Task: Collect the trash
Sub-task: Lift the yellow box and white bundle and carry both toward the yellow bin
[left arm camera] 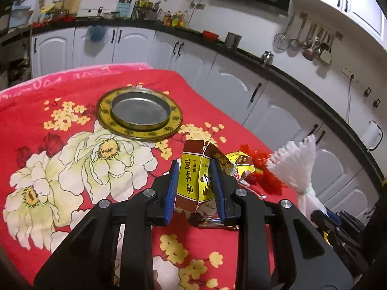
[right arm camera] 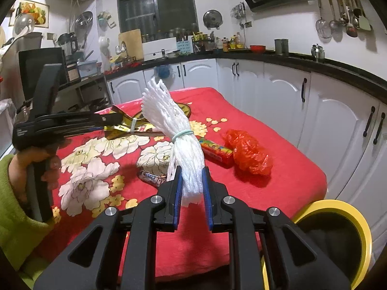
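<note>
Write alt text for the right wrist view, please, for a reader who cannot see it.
The right gripper holds a bundle of white foam netting above a red floral tablecloth. On the cloth lie a red plastic bag and a colourful wrapper; a yellow-rimmed bin stands at lower right.

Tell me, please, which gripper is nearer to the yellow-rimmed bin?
Right. The right gripper, holding the white foam net, sits just beside the yellow-rimmed bin; the left gripper is across the table, clamping a seasoning packet.
</note>
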Action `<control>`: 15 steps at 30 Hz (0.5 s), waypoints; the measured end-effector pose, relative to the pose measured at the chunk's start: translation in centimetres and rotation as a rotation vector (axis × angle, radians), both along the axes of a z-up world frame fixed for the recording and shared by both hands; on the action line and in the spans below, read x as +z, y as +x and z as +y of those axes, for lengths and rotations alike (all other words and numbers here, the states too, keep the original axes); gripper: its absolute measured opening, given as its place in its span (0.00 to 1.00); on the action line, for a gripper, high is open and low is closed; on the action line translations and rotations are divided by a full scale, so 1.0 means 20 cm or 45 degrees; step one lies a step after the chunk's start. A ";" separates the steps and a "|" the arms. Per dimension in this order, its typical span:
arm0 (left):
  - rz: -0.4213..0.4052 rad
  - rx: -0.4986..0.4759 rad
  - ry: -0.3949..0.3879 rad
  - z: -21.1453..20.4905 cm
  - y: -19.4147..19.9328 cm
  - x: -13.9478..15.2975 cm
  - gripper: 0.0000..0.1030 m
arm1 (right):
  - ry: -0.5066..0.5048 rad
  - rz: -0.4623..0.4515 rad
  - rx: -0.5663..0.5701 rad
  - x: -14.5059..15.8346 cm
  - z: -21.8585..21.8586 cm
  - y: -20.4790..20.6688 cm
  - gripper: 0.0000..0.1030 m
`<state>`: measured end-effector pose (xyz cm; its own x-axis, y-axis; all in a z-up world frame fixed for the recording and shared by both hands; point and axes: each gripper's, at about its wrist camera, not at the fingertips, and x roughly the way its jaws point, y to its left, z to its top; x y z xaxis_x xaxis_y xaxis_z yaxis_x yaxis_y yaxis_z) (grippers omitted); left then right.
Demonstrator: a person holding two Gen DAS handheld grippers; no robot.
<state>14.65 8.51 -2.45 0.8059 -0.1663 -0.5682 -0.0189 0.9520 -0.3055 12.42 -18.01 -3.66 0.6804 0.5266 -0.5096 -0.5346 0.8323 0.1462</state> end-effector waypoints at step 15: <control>-0.113 -0.050 0.030 -0.13 -0.14 0.14 0.20 | 0.069 -0.048 -0.058 0.10 -0.13 -0.05 0.15</control>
